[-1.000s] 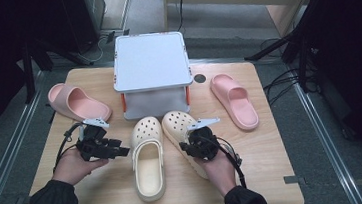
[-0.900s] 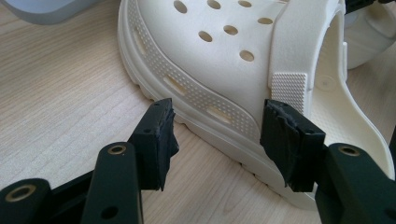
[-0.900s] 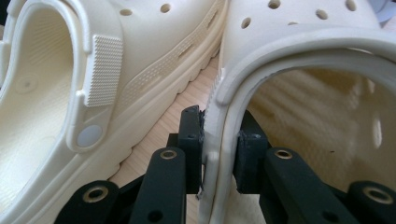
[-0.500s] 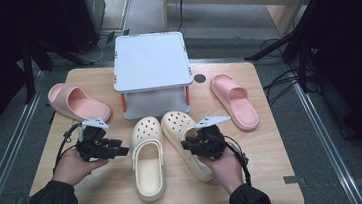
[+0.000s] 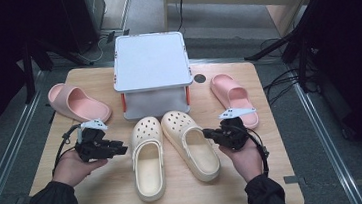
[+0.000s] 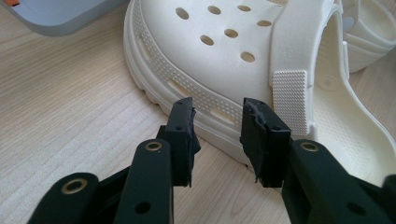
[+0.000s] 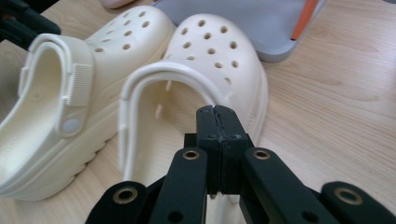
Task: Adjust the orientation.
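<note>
No text, brand or number can be read here. The cream clogs point(image 5: 174, 153), the pink slippers point(image 5: 76, 103) and the grey box point(image 5: 151, 67) carry no label I can make out, and the table point(image 5: 108, 199) has no sign.

Lab: tripod legs point(image 5: 284, 47), floor cables point(image 5: 280, 80)

A light wooden bench point(image 5: 108, 199) carries two cream clogs point(image 5: 148, 158) side by side near the front, a grey stand point(image 5: 151, 69) behind them, and pink slippers point(image 5: 77, 103) far left and right.
</note>
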Available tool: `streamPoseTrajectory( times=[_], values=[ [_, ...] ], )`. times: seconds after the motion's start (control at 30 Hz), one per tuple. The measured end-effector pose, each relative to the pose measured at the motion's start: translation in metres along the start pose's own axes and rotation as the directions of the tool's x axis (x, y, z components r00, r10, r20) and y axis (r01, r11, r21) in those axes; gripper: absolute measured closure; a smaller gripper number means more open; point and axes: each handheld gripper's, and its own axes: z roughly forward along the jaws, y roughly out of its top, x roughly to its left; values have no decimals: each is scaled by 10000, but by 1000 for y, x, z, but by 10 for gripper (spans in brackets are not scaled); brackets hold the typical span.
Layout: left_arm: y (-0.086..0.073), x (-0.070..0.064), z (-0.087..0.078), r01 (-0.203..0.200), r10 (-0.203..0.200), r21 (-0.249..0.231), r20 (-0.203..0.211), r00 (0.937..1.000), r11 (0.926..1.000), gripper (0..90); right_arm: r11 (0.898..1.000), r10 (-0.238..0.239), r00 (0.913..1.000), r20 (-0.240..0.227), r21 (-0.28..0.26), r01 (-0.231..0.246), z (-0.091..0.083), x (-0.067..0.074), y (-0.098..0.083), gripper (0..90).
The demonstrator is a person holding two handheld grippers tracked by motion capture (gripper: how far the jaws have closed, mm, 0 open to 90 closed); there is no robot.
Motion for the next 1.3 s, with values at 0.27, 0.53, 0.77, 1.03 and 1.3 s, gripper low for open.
streamPoseTrajectory(
  times=[0.27, 0.53, 0.77, 1.03, 1.3],
  values=[
    [-2, -2, 8, 51, -51, 196, -39, 10000, 9998, 677, 9997, 58, 9999, -115, -225, -60, 9, -18, -4, 873],
    [-5, -3, 16, 60, -59, 381, -44, 10000, 9993, 682, 10000, 66, 9994, 346, -22, -65, 11, -26, -1, 896],
    [-7, -2, 24, -67, 74, 638, -107, 9999, 9979, 684, 9962, -362, 9973, 633, 812, 310, 30, -25, -3, 889],
    [-8, -2, 26, 40, -43, 653, 48, 10000, 9979, 712, 9957, 183, 9997, 135, 908, -195, 34, -27, -6, 873],
    [-7, -6, 28, 78, -93, 645, 236, 9997, 9979, 714, 9951, -78, 10000, -3, 982, 78, 39, -18, -6, 869]
  ],
)
